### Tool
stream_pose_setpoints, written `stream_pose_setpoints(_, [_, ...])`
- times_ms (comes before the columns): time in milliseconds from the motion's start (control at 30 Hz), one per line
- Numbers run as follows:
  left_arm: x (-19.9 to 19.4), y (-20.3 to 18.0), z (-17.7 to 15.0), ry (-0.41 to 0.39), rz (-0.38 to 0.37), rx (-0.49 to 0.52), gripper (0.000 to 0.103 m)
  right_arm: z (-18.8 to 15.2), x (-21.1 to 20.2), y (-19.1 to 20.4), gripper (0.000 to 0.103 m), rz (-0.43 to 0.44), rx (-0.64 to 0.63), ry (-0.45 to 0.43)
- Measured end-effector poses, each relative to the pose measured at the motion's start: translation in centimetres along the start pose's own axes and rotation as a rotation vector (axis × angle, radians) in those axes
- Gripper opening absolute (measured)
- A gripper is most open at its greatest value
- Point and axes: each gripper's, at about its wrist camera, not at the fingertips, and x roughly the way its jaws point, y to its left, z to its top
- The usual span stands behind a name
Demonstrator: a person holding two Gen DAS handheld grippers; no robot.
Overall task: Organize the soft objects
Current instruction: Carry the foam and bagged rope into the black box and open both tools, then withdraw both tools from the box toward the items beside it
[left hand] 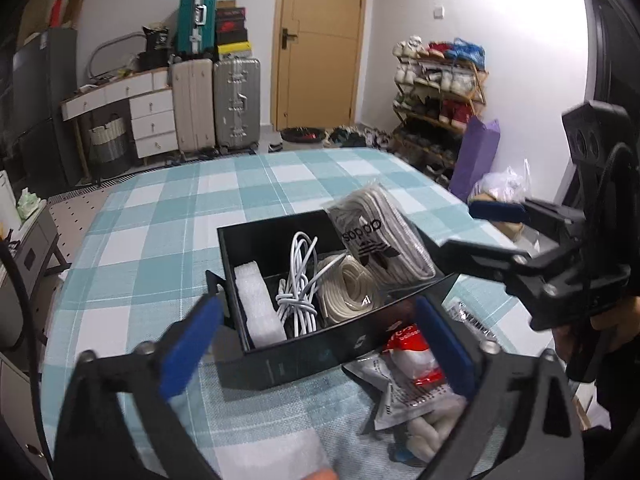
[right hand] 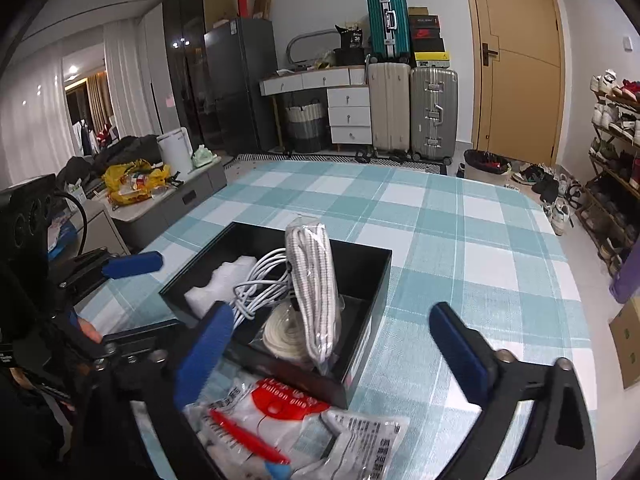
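Center frame, black box on the checked cloth holds foam, white cable, cord coil and bagged laces leaning on its rim. Left gripper and right gripper both gape wide, holding nothing. Loose packets lie just beside the box, lower frame. Mid-sort, looks like; next move likely calls for closing on a packet and dropping it in.
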Motion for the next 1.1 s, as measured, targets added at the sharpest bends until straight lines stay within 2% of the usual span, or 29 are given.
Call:
stream_pose_setpoints(267, [-1.2,-0.2,-1.2,-0.011,0.04,-0.046,0.103,-2.1,-3.0,-0.4,0.102,0.011,0.065,-0.014])
stream_pose_setpoints(500, [-1.8,-1.1,-2.3,-0.01,0.051,-0.032,0.103,-4.4,-4.0,-0.2,0.102,-0.008,0.048,0.028])
stream_pose_setpoints(733, [-1.3,-2.0,-3.1,0.009,0.057,-0.042,0.103,-5.9,-4.1,-0.6,0.102,-0.02,0.026,0.085])
stream_pose_setpoints(1100, [0.1,-3.7,-4.2,0.061,0.062,-0.014,0.103,-7.3,-2.4,-3.0,0.102,-0.059,0.07,0.17])
